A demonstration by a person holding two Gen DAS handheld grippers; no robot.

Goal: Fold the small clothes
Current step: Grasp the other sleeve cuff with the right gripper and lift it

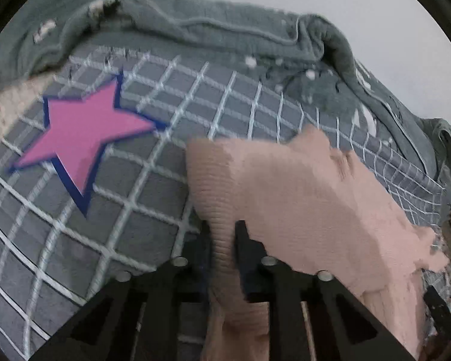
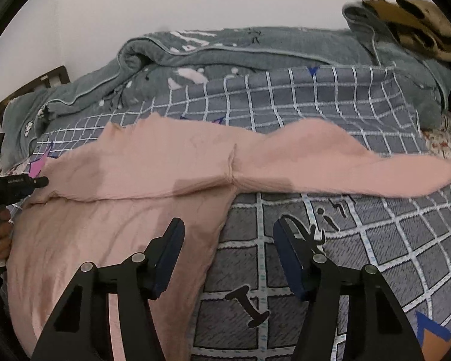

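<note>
Left gripper is clamped on the ribbed hem of the pink knit garment. The rest of that garment spreads ahead and to the gripper's right across the grid-print bedspread.

Right gripper stands apart and holds nothing. Its left finger is over the pink fabric, its right over bare bedspread, and the garment's side edge runs between them.

Judgement: a fold is in hand. Keep the hem taut, pinch the near edge with the free gripper, and carry both corners level so the crease lands straight.

Bedspread lettering near the right gripper is partial: "I" and "i" shapes only, no readable word. No brand visible.
</note>
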